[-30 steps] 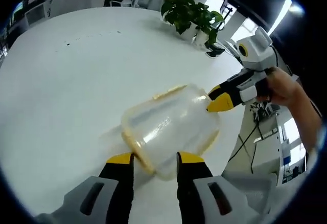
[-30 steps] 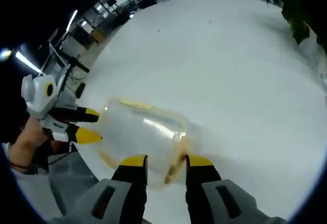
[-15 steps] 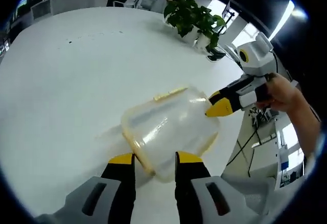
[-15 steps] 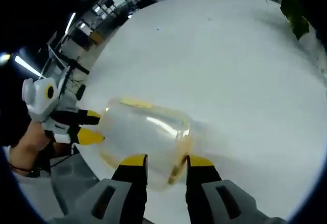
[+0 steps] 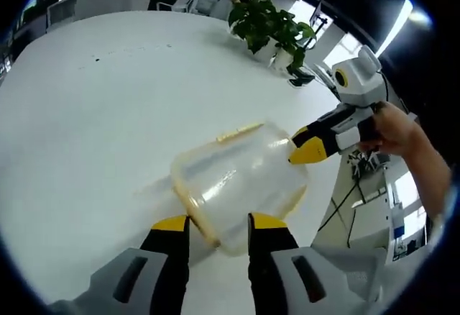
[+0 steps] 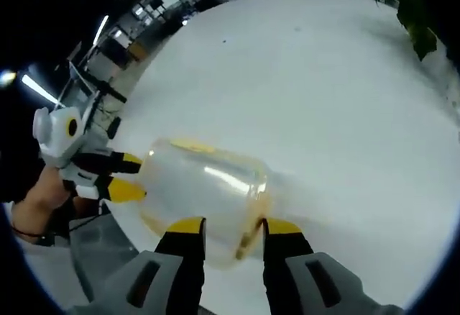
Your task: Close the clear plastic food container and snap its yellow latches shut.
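A clear plastic food container (image 5: 241, 178) with yellow latches lies on the white table (image 5: 108, 113), lid down on it. One latch (image 5: 239, 131) shows on its far side. My left gripper (image 5: 219, 223) is open, and the container's near rim sits between its yellow tips. My right gripper (image 5: 305, 142) comes in from the right and touches the opposite end. In the right gripper view the container (image 6: 201, 185) runs leftwards; my right gripper (image 6: 234, 226) stands open around its near end, where a yellow latch (image 6: 248, 239) shows. My left gripper (image 6: 128, 176) meets the far end.
A potted green plant (image 5: 269, 24) stands at the table's far edge, and its leaves (image 6: 417, 20) hang at the upper right of the right gripper view. A person's hand (image 5: 399, 128) holds the right gripper beyond the table edge. Office desks and chairs lie behind.
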